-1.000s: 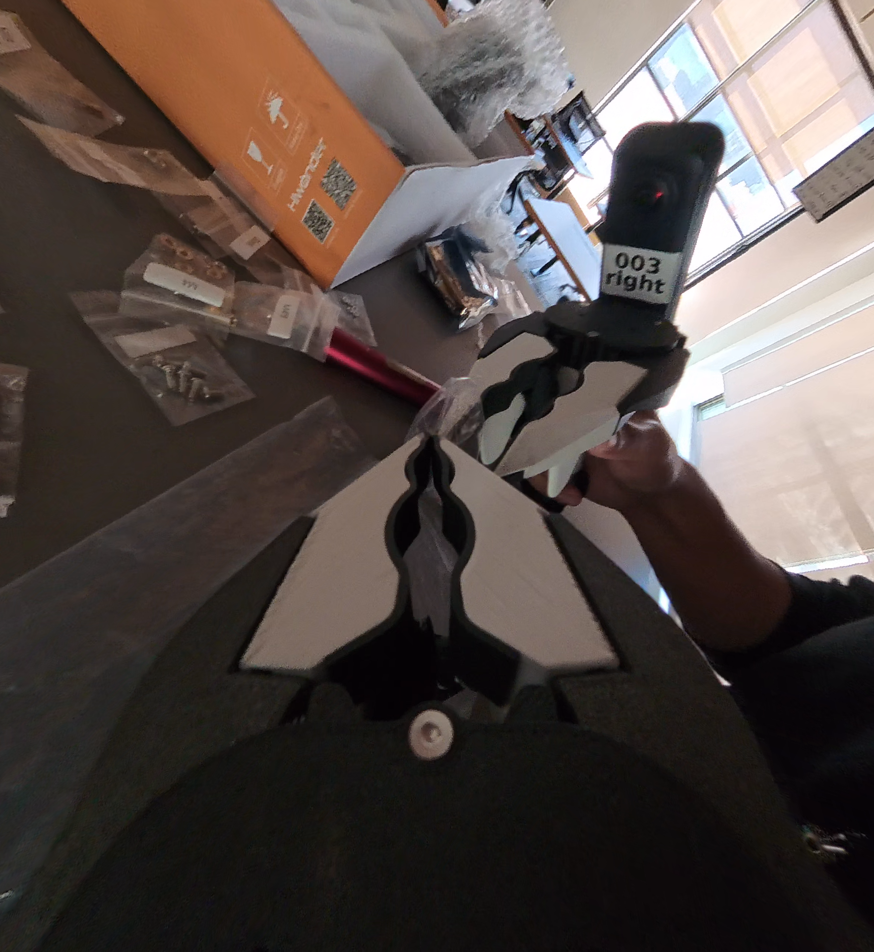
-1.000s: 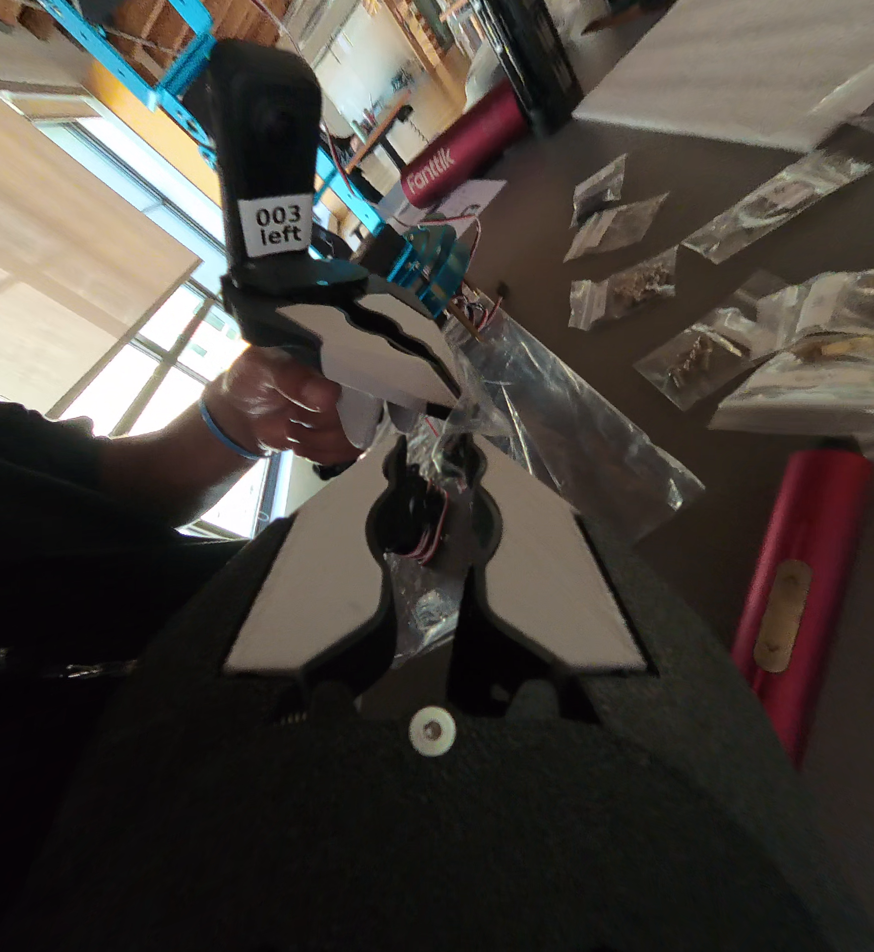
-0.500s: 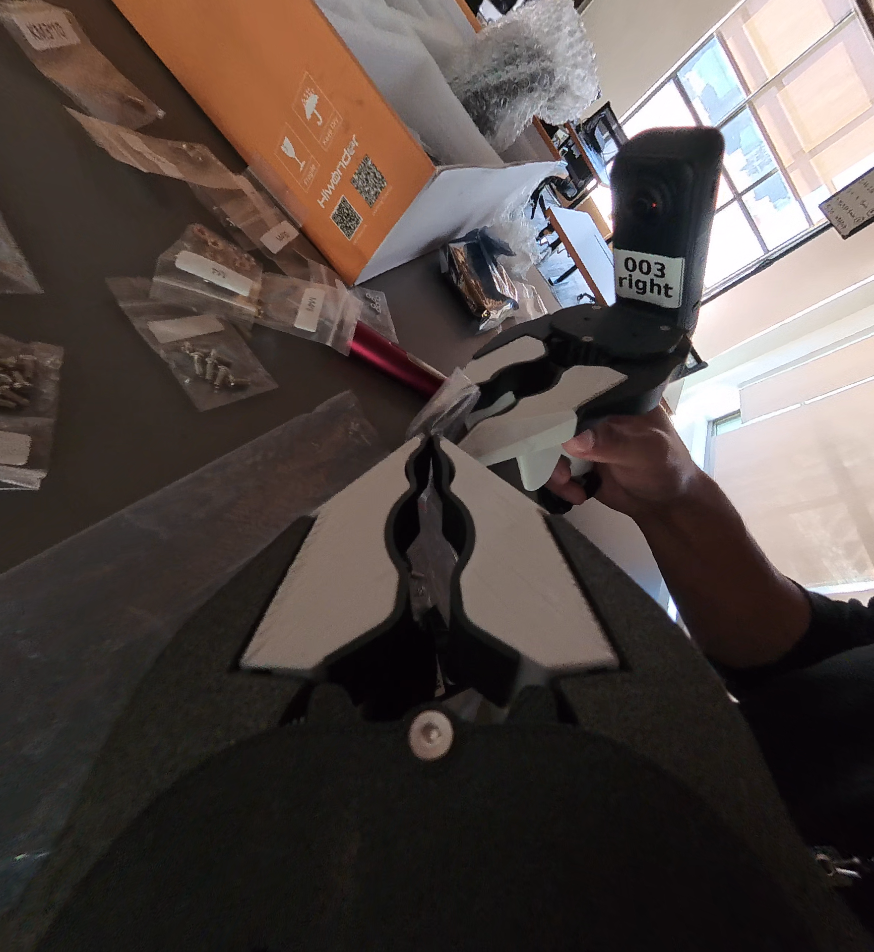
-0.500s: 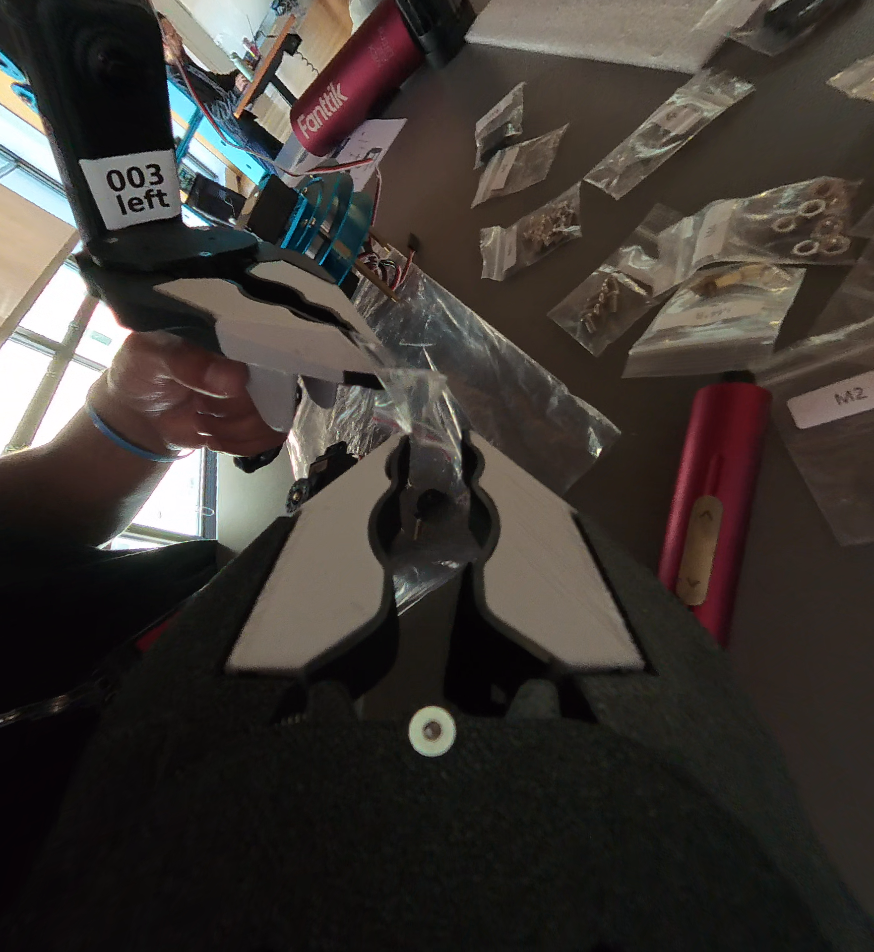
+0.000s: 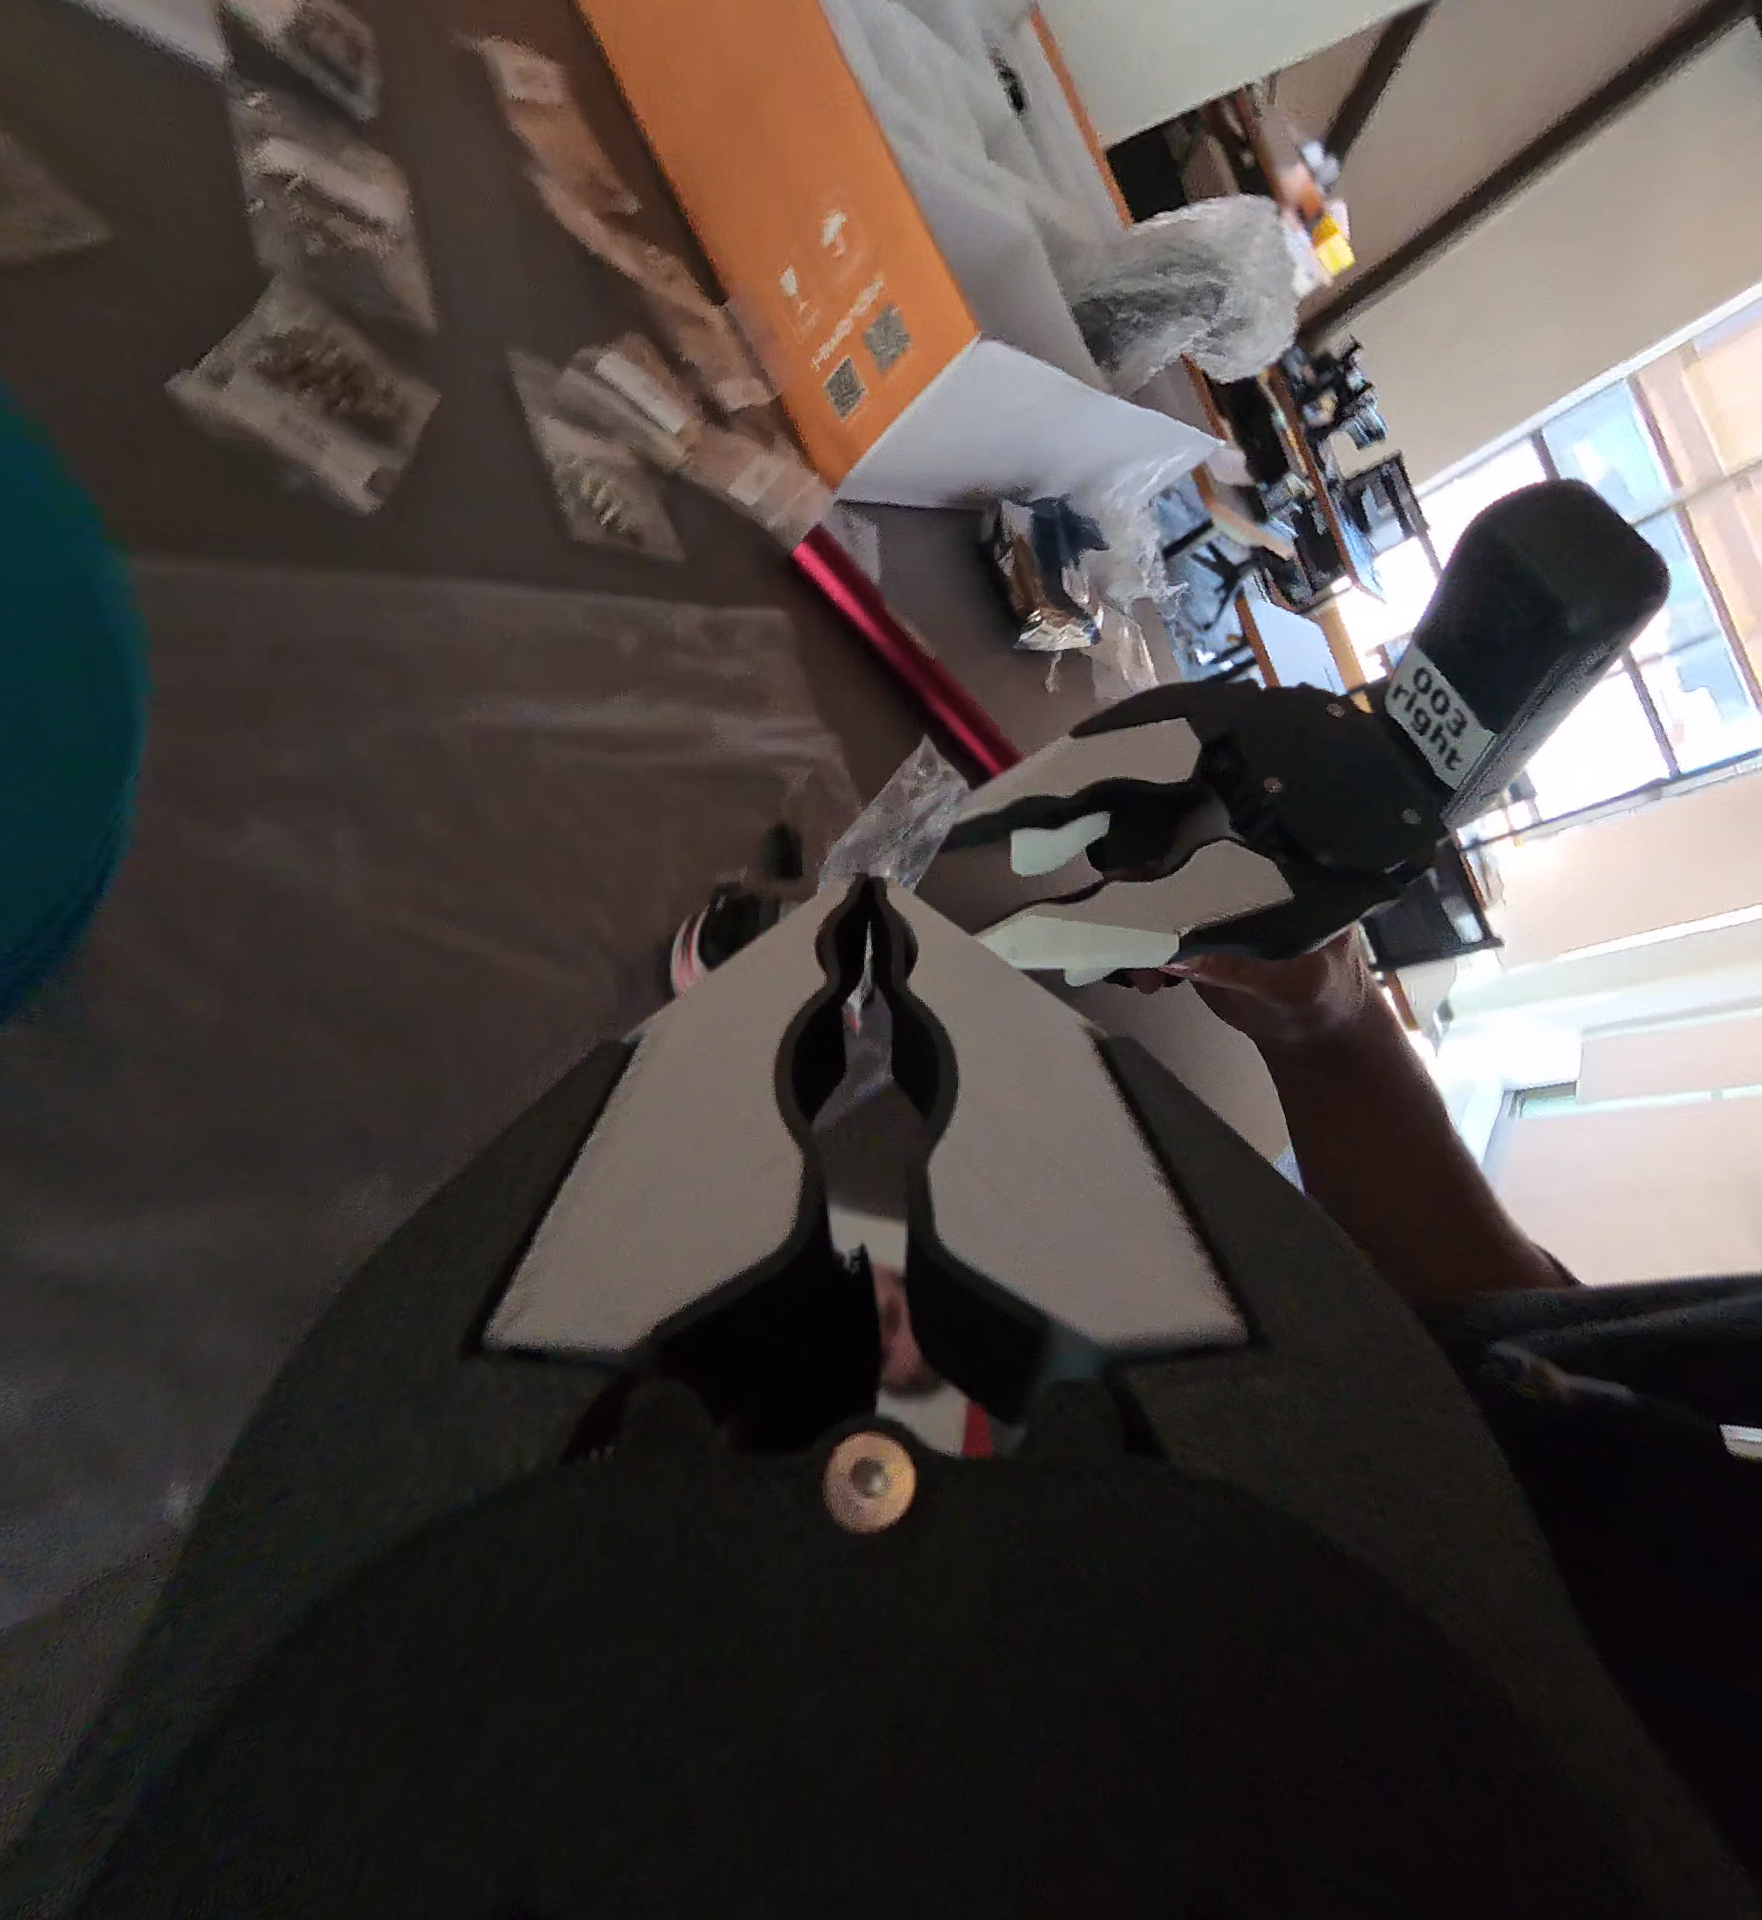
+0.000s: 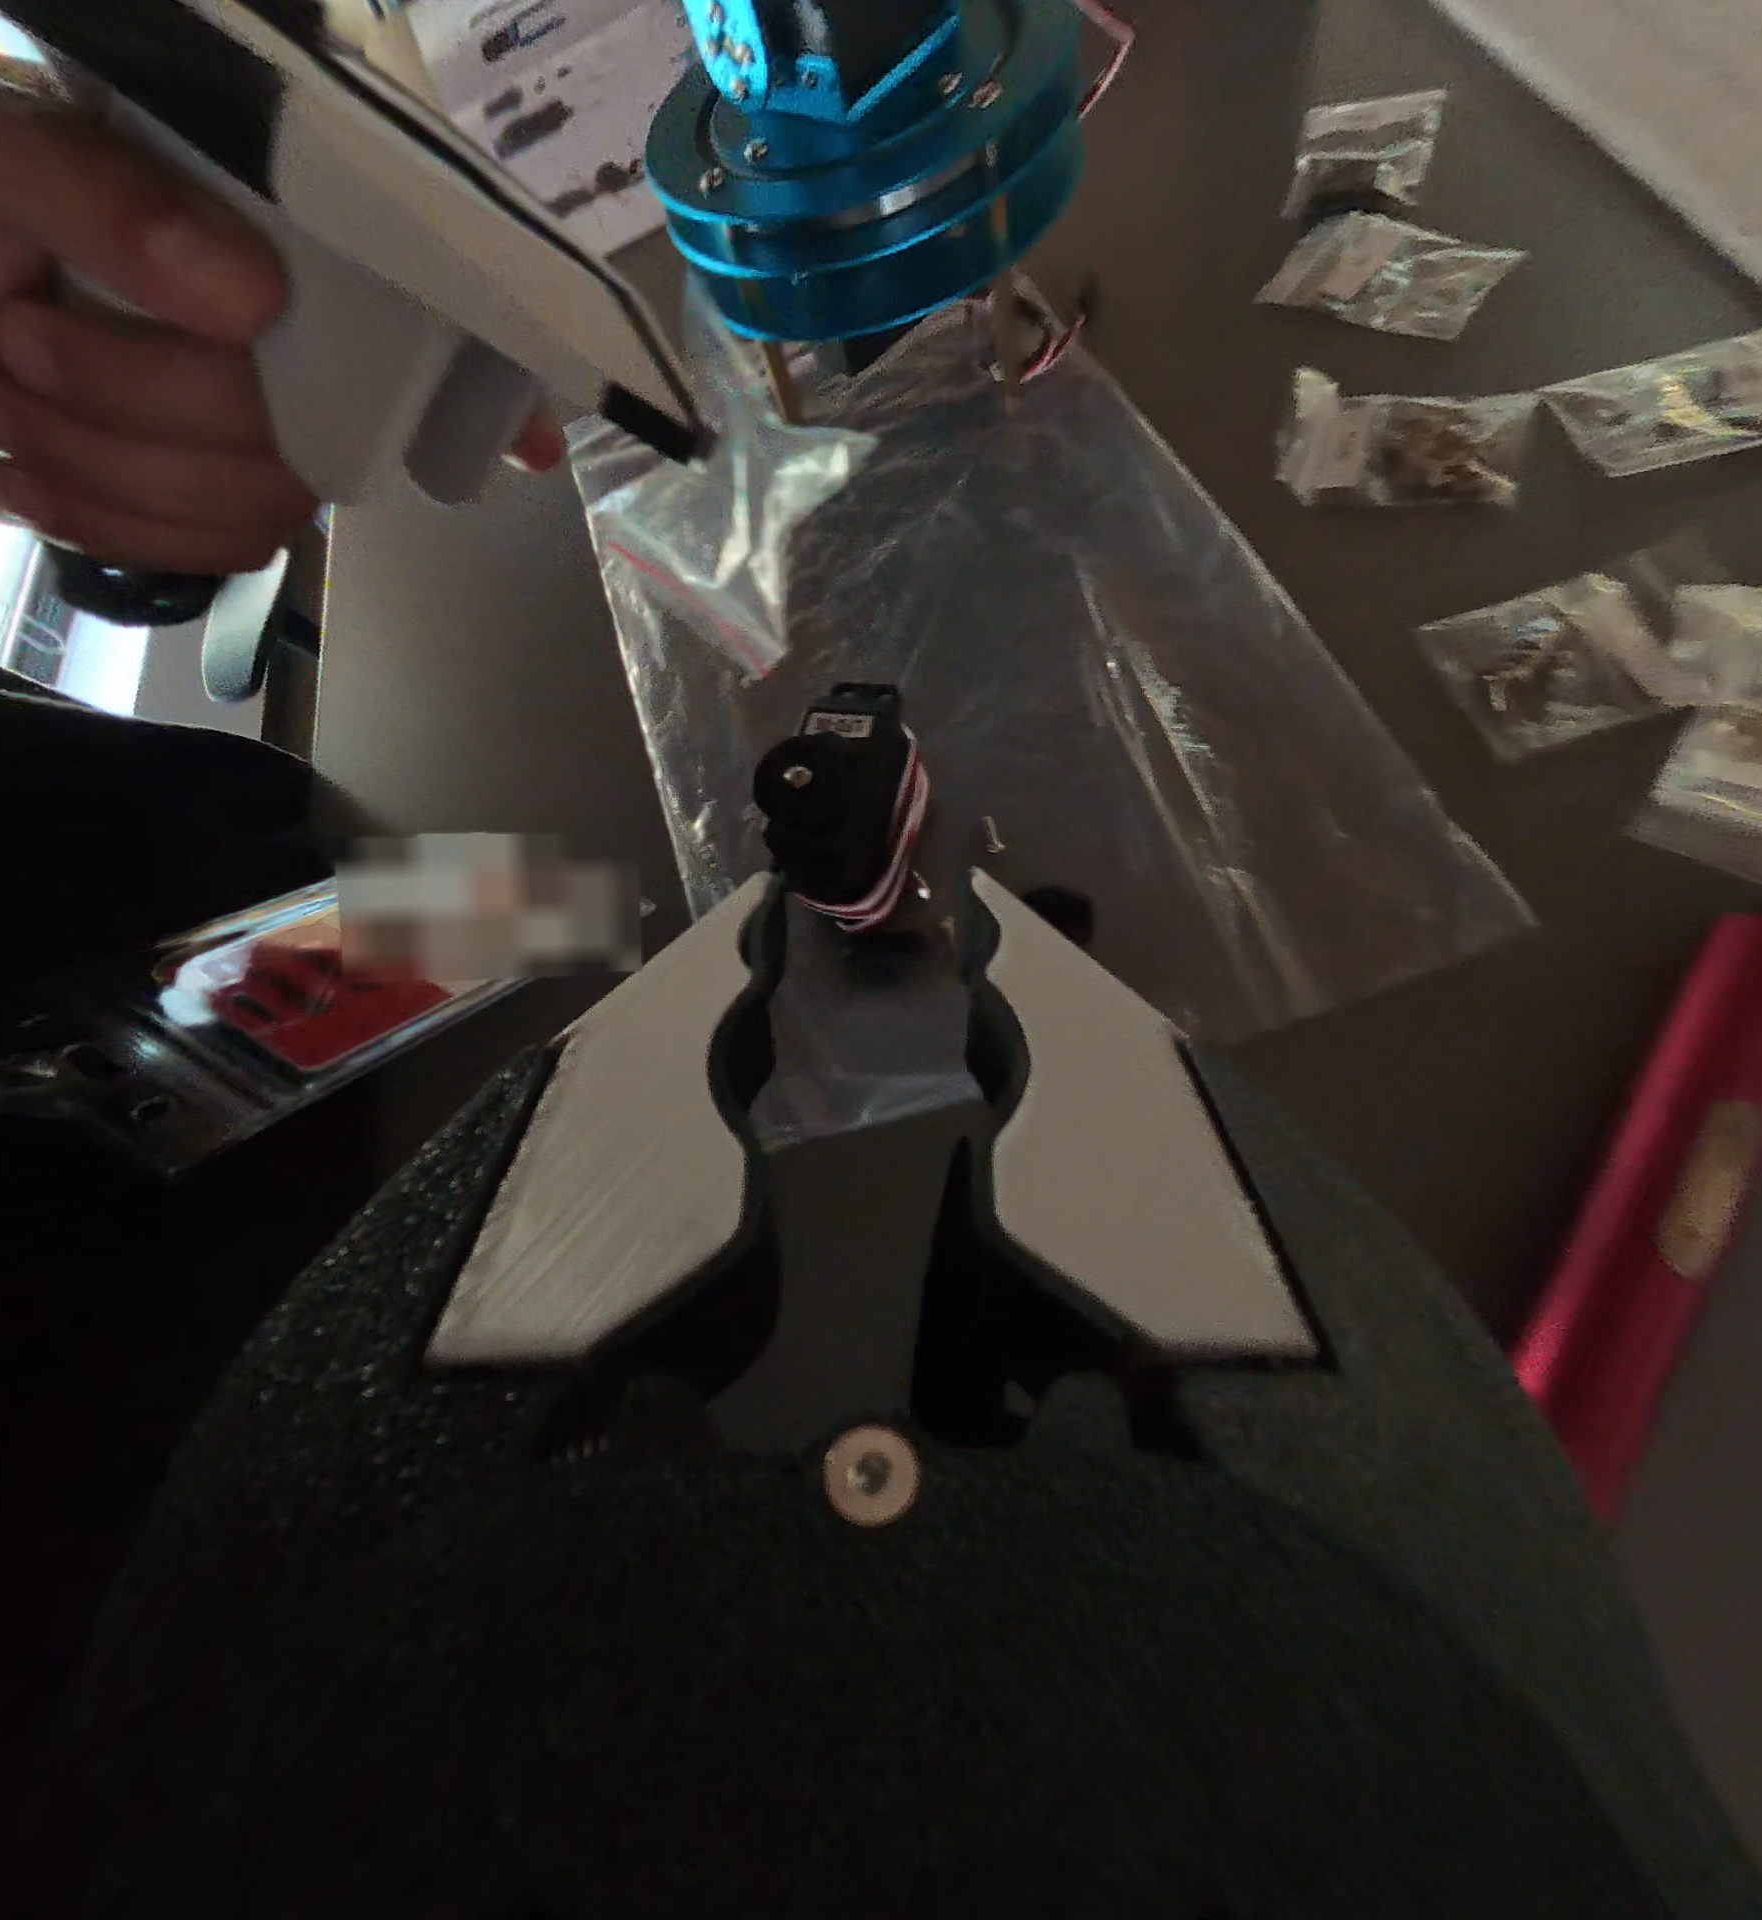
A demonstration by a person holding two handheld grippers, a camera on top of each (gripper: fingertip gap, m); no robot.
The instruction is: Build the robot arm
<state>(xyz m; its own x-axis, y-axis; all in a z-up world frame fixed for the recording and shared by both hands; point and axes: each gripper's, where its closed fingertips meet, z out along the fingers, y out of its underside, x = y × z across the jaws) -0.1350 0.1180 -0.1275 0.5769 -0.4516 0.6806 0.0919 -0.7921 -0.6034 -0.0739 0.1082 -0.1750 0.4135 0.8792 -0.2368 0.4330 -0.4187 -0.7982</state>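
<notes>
Clear small zip-seal bag (image 5: 898, 821) with a red seal line, crumpled, pinched at one edge between the nearly closed jaws of the left gripper (image 5: 866, 899). Left wrist view: the right gripper (image 5: 960, 831) sits just beside the bag, jaws slightly parted. A small black servo motor wound with red-and-white wire (image 5: 721, 925) shows partly past the left finger, on the large clear plastic sheet (image 5: 441, 727) spread over the dark grey table (image 5: 233, 1143). A blue metal disc (image 5: 15, 727) fills the left edge; the orange cardboard box (image 5: 804, 208), the red metal cylinder (image 5: 898, 665) and the clear packets of screws (image 5: 305, 384) lie farther off.

Right wrist view: the right gripper (image 6: 872, 894) stands released, holding nothing. Half a second ago it was clamped on the bag with the motor inside. The motor (image 6: 835, 790) now lies free on the sheet (image 6: 1168, 727) just beyond its fingertips, with loose screws (image 6: 991, 831) beside it. The left gripper (image 6: 669, 436) keeps its grip on the bag (image 6: 742, 509), which hangs limp and looks empty below the stacked blue discs (image 6: 856, 208). The cylinder (image 6: 1687, 1195) and packets (image 6: 1396, 447) lie to the right
</notes>
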